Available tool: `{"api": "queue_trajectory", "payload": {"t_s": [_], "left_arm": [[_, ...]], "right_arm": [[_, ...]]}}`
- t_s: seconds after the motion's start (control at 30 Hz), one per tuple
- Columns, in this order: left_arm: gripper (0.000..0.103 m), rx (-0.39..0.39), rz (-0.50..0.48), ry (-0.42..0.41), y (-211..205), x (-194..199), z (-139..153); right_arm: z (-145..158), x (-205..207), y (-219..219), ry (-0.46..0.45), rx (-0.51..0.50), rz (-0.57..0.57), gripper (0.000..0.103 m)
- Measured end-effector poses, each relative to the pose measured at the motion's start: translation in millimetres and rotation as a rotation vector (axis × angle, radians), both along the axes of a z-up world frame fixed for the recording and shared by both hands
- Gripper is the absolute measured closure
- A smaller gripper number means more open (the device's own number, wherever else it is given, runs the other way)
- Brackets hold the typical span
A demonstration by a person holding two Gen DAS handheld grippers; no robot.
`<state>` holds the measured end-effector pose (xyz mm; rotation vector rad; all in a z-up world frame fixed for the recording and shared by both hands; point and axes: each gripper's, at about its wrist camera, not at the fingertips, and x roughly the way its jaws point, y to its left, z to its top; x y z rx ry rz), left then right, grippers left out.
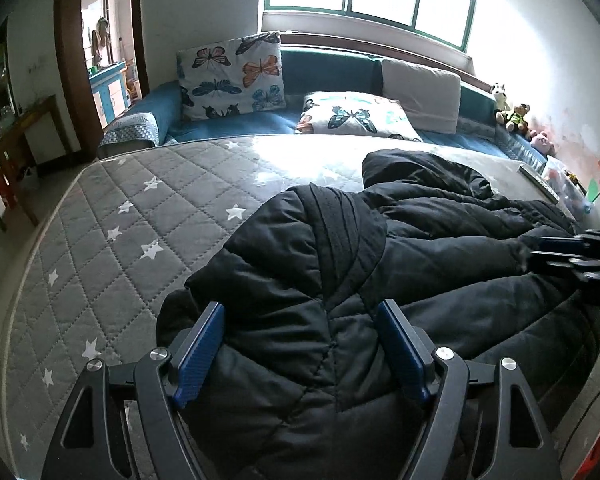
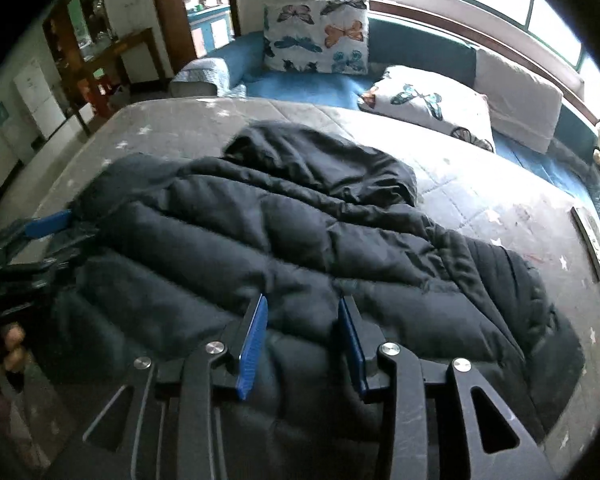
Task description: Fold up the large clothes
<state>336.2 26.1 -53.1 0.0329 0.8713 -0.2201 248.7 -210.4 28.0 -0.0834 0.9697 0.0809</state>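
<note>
A large black puffer jacket [image 1: 420, 240] [image 2: 260, 220] lies spread across the grey quilted star mattress [image 1: 140, 220] [image 2: 480, 184], its hood [image 2: 320, 160] toward the sofa. A sleeve with a ribbed cuff [image 1: 340, 224] is folded over the body. My left gripper [image 1: 300, 308] stands wide open at the jacket's left end, with padded fabric bulging between its blue pads. It also shows at the left edge of the right wrist view as the left gripper [image 2: 66, 232]. My right gripper [image 2: 303, 300] is partly open over the jacket's middle, with fabric between the pads but not pinched; the right gripper [image 1: 534, 254] also shows.
A blue sofa [image 1: 236, 124] with butterfly pillows [image 1: 228, 76] [image 2: 316, 36] runs behind the mattress under the window. A flat remote-like object [image 2: 590, 240] lies near the mattress's right edge. Stuffed toys [image 1: 512, 114] sit at the far right. A wooden table [image 1: 20, 132] stands left by the doorway.
</note>
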Motion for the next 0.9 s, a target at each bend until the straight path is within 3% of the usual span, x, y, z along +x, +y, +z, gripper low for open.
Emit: {"api": "queue_trajectory", "payload": {"t_s": [0.17, 0.33, 0.47, 0.73, 0.9], "left_arm": [[0.02, 0.013, 0.005, 0.0, -2, -2, 0], [0.02, 0.018, 0.01, 0.002, -4, -4, 1], [0.02, 0.035, 0.006, 0.006, -5, -4, 0], [0.02, 0.03, 0.018, 0.021, 2, -14, 6], [0.019, 0.055, 0.024, 0.017, 2, -27, 12]], "right_arm": [[14, -33, 22, -0.008, 0.012, 0.118, 0.053], [-14, -45, 36, 0.058, -0.042, 0.172, 0.049], [-26, -37, 34, 0.073, -0.029, 0.161, 0.043], [1, -52, 12, 0.067, 0.007, 0.106, 0.043], [12, -68, -23, 0.05, -0.034, 0.018, 0.043]]}}
